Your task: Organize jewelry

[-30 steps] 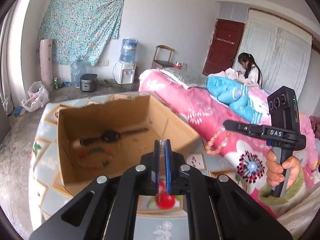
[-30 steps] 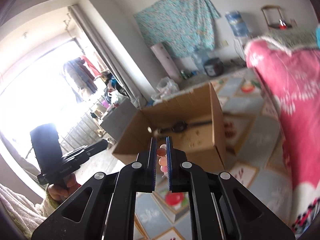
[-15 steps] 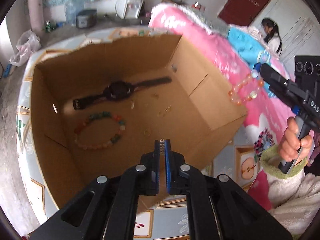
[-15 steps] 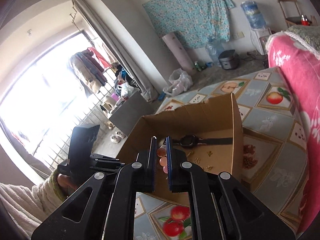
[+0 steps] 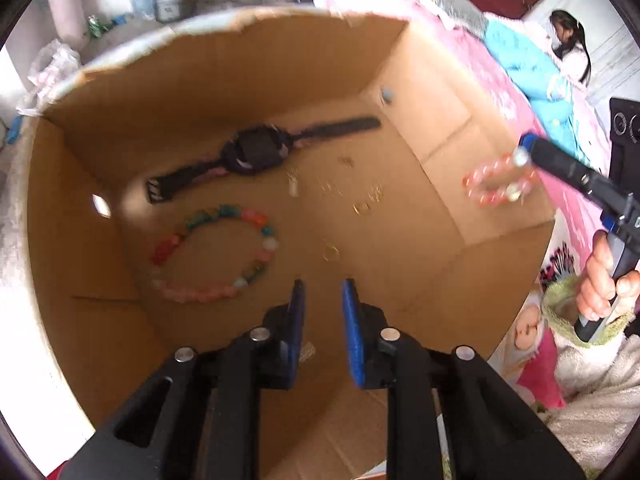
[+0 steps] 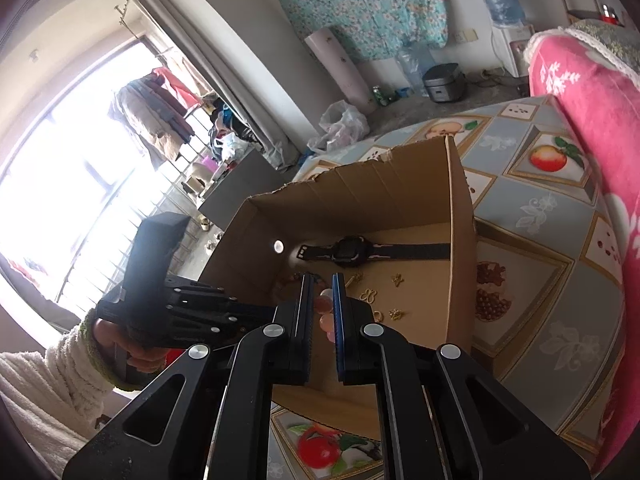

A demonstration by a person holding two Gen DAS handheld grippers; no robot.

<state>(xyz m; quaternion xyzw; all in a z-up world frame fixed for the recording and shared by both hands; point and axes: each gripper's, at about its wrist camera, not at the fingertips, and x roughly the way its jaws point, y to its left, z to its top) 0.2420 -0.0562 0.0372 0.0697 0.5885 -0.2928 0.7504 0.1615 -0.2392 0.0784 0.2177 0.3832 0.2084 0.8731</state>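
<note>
**Over the open box, both grippers poised to drop jewelry**

Down the left wrist view: left gripper [image 5: 322, 300] angled steeply into the cardboard box [image 5: 472, 128], fingers spreading at this moment, nothing visible between them. Just beyond the fingertips, a small gold ring [image 5: 330, 253] on the box floor; farther off, loose gold earrings [image 5: 362, 200] scattered toward the right wall. To the left of the fingers, a multicoloured bead bracelet [image 5: 216, 256] lying flat as a ring. At the far side, a black watch [image 5: 256, 152], long axis running left to right, slightly tilted. Off to the right, over the box's right rim, right gripper [image 5: 528, 152] carrying a pink bead bracelet [image 5: 496, 184] that dangles from its tip. Open cardboard floor near the fingertips and toward the near wall; room there for setting things down.

Along the right wrist view: right gripper fingers pinching the pink bead bracelet [image 6: 325, 312], beads bunched between the pads. Box straight ahead and below, its near rim under the fingers, watch [image 6: 348, 251] lying crosswise at the far side. Left gripper body at the left, held in a hand [image 6: 120, 340] with a fleecy sleeve. Judged next: release of the pink bracelet needs a short carry leftward past the rim, clear of the earrings.
</note>
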